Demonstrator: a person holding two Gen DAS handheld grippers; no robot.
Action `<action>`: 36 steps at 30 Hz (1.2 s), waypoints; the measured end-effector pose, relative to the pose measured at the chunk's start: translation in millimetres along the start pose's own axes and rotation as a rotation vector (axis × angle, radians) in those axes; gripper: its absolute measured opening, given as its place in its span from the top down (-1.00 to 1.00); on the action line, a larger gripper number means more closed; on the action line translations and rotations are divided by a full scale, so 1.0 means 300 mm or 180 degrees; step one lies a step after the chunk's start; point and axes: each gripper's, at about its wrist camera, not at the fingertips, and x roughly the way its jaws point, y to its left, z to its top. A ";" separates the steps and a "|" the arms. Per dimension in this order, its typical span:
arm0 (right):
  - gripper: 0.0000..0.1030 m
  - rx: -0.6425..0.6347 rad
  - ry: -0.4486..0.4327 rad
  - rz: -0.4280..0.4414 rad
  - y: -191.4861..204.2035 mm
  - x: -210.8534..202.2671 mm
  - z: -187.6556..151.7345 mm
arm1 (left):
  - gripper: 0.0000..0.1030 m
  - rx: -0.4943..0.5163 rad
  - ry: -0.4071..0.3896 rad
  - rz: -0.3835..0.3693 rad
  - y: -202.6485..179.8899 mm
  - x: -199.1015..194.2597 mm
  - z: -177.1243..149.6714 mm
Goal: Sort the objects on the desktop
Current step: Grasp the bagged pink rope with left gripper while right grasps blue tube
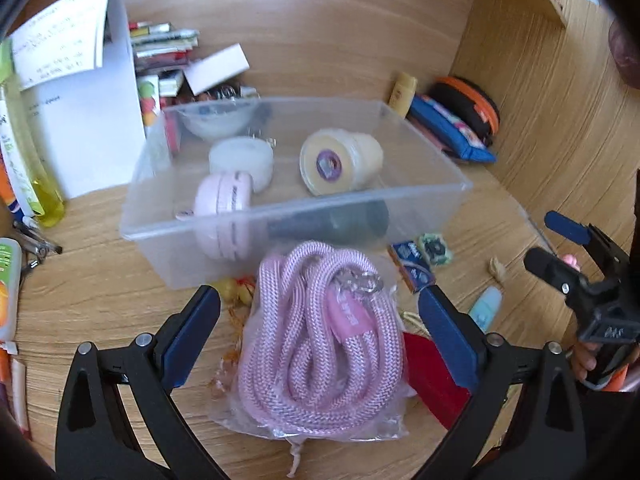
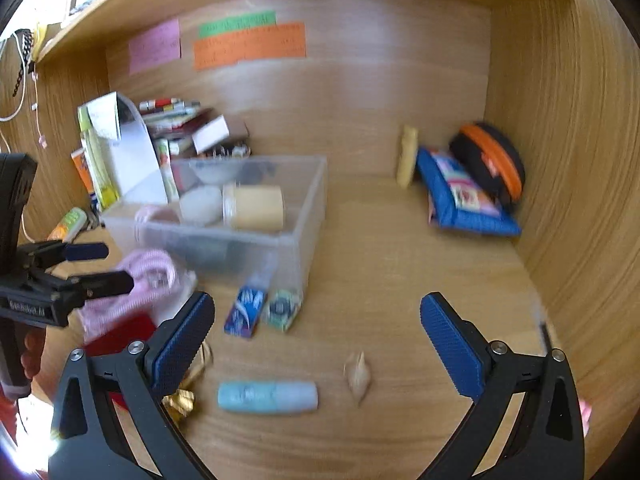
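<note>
A coil of pink braided rope in a clear bag [image 1: 320,344] lies on the wooden desk in front of a clear plastic bin [image 1: 296,210]. My left gripper [image 1: 318,294] is open, one finger on each side of the bag, with the pads standing off it. The bin holds a cream roll [image 1: 340,166], a white round thing, a pink case and a dark cylinder. My right gripper [image 2: 318,300] stands wide open above bare desk with nothing between its fingers. A pale blue tube [image 2: 267,397] and a small tan shell-like piece [image 2: 357,376] lie just below it.
A blue packet [image 2: 245,312] and a green packet [image 2: 283,309] lie by the bin's [image 2: 308,208] corner. A red cloth [image 1: 434,376] sits under the bag. Papers and books are stacked at the back left; a blue pouch [image 2: 460,196] and black-orange case [image 2: 492,164] at the back right.
</note>
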 end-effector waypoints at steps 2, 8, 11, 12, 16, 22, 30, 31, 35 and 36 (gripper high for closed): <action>-0.99 0.0014 0.0086 0.0017 0.001 0.011 -0.029 | -0.95 0.0006 0.0056 0.0019 -0.004 0.015 -0.004; -0.99 0.0053 0.0278 0.0095 0.013 0.043 -0.089 | -0.95 -0.0003 0.0175 0.0065 -0.012 0.057 -0.012; -0.99 0.0088 0.0367 0.0158 0.011 0.062 -0.104 | -0.95 -0.0015 0.0275 0.0102 -0.011 0.085 -0.011; -0.99 0.0107 0.0382 0.0187 0.010 0.065 -0.108 | -0.95 -0.0018 0.0311 0.0120 -0.011 0.094 -0.013; -0.99 0.0184 0.0440 0.0409 0.001 0.076 -0.122 | -0.95 -0.0089 0.0359 0.0142 0.001 0.117 -0.022; -0.96 0.0133 0.0571 0.0460 0.013 0.108 -0.141 | -0.95 -0.0144 0.0259 0.0104 0.010 0.113 -0.034; -0.84 -0.0149 0.0683 0.0275 0.056 0.148 -0.149 | -0.75 -0.0086 0.0189 0.0104 -0.001 0.119 -0.023; -0.82 -0.0199 0.0688 0.0230 0.062 0.152 -0.151 | -0.73 -0.0053 0.0171 0.0127 -0.008 0.121 -0.022; -0.78 -0.0308 0.0686 0.0217 0.074 0.150 -0.153 | -0.53 0.0072 0.0064 0.0217 -0.027 0.112 -0.027; -0.75 -0.0316 0.0678 0.0232 0.076 0.149 -0.153 | -0.51 0.0074 0.0044 0.0217 -0.026 0.109 -0.025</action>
